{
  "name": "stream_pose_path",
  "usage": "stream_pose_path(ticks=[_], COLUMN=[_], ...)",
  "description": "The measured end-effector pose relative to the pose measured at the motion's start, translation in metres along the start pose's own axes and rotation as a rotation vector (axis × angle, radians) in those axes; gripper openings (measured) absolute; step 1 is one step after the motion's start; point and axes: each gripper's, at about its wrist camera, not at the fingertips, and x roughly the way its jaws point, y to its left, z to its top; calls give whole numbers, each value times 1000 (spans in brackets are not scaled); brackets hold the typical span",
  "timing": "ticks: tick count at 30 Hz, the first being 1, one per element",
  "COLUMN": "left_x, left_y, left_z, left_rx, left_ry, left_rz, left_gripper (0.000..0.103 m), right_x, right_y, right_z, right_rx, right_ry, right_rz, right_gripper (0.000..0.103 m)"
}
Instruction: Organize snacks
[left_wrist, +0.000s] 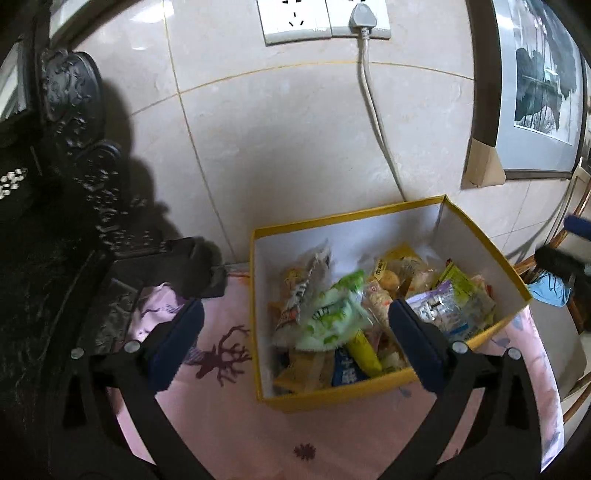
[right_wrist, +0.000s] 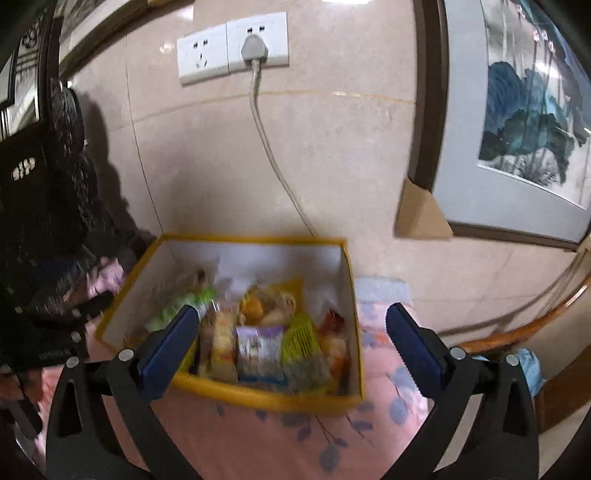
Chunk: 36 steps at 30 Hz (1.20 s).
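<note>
A yellow box with white inner walls (left_wrist: 373, 218) stands on a pink patterned cloth and holds several snack packets, among them a green packet (left_wrist: 332, 314) and a purple packet (left_wrist: 436, 302). My left gripper (left_wrist: 295, 314) is open and empty, hovering over the box's left half. The box also shows in the right wrist view (right_wrist: 258, 397), blurred, with a purple packet (right_wrist: 258, 347) and a green packet (right_wrist: 301, 338) near its front. My right gripper (right_wrist: 288, 321) is open and empty above the box's front edge.
A tiled wall with a socket (left_wrist: 325, 18) and a plugged cable (left_wrist: 373, 110) is behind the box. A framed picture (left_wrist: 532, 92) leans at the right. A dark carved chair (left_wrist: 66, 184) stands at the left. A wooden rail (right_wrist: 517, 332) lies right.
</note>
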Motion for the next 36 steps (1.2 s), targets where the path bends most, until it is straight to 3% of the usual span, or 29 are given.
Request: stream_pose_path(ticks=[4,7,11,17,23,27,30,36], left_x=[-40,-83,-142,-198,-214,-229,-228,-230], left_y=[-12,-16,-14,-17,-17,-19,-22,-9], left_z=[-4,-12,-29,-54,-65,-73,-74,-82], left_rx=[-19,-54,-158,-153,-163,-152,-133,-241], left_ry=[39,9,5,-24,-11,-81,-44,0], left_rz=[36,53,-24,-49,-59,-54,-38,-92], left_gripper=[101,101,101,101,101,101,101,101], right_x=[-24,-50,-82,-140,-175,-187,-192,-202], right_y=[2,4,7,17,26,25,22,21], right_z=[-22,-41,-60,-79,-84,-87,-89,-90], right_rx=[0,13,66,113,112,129,155,152], right_ry=[49,75,109,111,88,71,74,31], right_rz=[-69,-148,-146,-133,-129,-138,-146,-197], right_gripper=[102,102,102,102,102,102,102,102])
